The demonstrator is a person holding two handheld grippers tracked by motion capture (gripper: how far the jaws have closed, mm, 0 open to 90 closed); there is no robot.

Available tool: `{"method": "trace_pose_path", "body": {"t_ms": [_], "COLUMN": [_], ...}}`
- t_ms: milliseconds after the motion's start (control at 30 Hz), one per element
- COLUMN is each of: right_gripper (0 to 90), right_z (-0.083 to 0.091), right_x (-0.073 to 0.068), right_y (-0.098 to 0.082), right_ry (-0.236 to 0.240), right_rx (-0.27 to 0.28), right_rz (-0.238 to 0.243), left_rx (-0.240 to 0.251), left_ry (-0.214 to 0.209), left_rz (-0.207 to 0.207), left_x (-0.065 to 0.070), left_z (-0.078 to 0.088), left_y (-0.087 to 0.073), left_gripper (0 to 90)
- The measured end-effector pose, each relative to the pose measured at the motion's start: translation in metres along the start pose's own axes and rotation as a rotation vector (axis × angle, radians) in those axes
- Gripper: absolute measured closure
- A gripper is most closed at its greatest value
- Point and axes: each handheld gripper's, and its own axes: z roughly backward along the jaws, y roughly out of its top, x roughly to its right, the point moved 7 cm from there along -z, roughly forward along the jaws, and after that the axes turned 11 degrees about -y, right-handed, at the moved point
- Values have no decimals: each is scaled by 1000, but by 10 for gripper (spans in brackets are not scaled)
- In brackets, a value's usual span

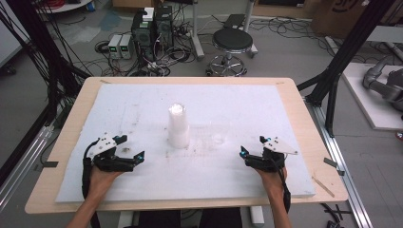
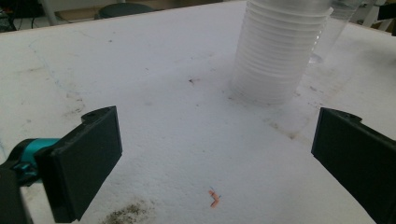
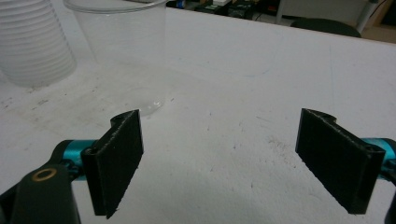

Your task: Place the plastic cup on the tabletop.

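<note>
Upright, nested cup stack (image 1: 178, 127) beside empty clear cup (image 3: 122, 51)

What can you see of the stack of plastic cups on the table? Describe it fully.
The stack of cups is translucent white, thin ribbed plastic, many nested rims showing as rings. It stands mouth-down on the white foam sheet near the table's middle, wider at the base. A single clear cup stands beside it. No jaws touch it.
</note>
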Motion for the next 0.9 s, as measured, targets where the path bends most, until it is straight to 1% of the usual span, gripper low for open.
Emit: {"method": "trace_pose_path", "body": {"t_ms": [133, 233, 300, 400, 633, 667, 767, 900], "right_gripper": [152, 151, 151, 151, 152, 152, 152, 152], "right_z": [-1, -2, -3, -3, -3, -3, -4, -3], "right_x": [2, 2, 1, 1, 0, 0, -2, -2], "right_y": [-2, -3, -4, -3, -4, -4, -5, -5], "right_ry": [-2, -4, -3, -13, -6, -7, -7, -8], "right_rx": [-12, -19, -33, -26, -32, -33, -42, -38], "right_rz": [-19, -10, -9, 0, -5, 2, 21, 21], "left_rx": [5, 9, 11, 14, 15, 19, 20, 33], "left_ry": [6, 9, 11, 13, 18, 19, 20, 23], "left_rz": [2, 4, 2, 1, 1, 0, 4, 19], "left_x": [0, -1, -1, 0, -1, -1, -1, -2], "left_z": [1, 1, 1, 2, 2, 2, 2, 4], "left_y": [0, 0, 0, 0, 0, 0, 0, 1], "left_gripper": [17, 17, 17, 17, 17, 17, 17, 17]}}
